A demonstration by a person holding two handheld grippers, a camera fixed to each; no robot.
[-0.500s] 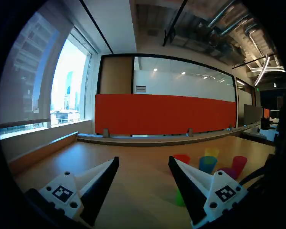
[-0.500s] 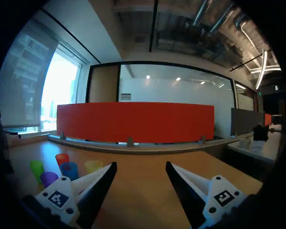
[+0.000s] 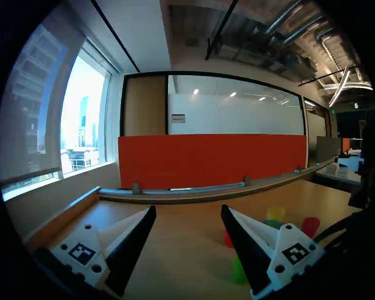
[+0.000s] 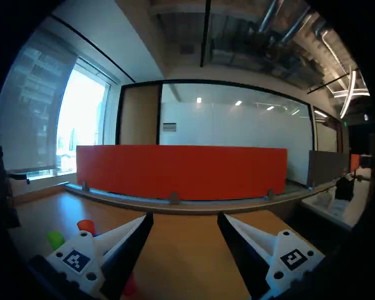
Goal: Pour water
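Several small coloured plastic cups stand on a wooden table. In the left gripper view a yellow cup (image 3: 276, 213), a red cup (image 3: 310, 226) and a green cup (image 3: 239, 270) show to the right, partly behind the right finger. My left gripper (image 3: 187, 208) is open and holds nothing. In the right gripper view a green cup (image 4: 55, 239) and a red cup (image 4: 86, 226) peek out at the lower left, beside the left finger. My right gripper (image 4: 184, 216) is open too, with bare tabletop between its fingers. I see no water vessel.
An orange divider panel (image 3: 212, 160) runs along the table's far edge (image 4: 177, 200). Behind it is a glass wall, and windows (image 3: 82, 130) lie to the left. Another desk with items (image 4: 337, 200) stands at the right.
Both views have tipped upward, so the cups sit lower in each image. The blue, purple and yellow cups have slipped out of sight behind the right gripper's left finger. Both grippers stay open.
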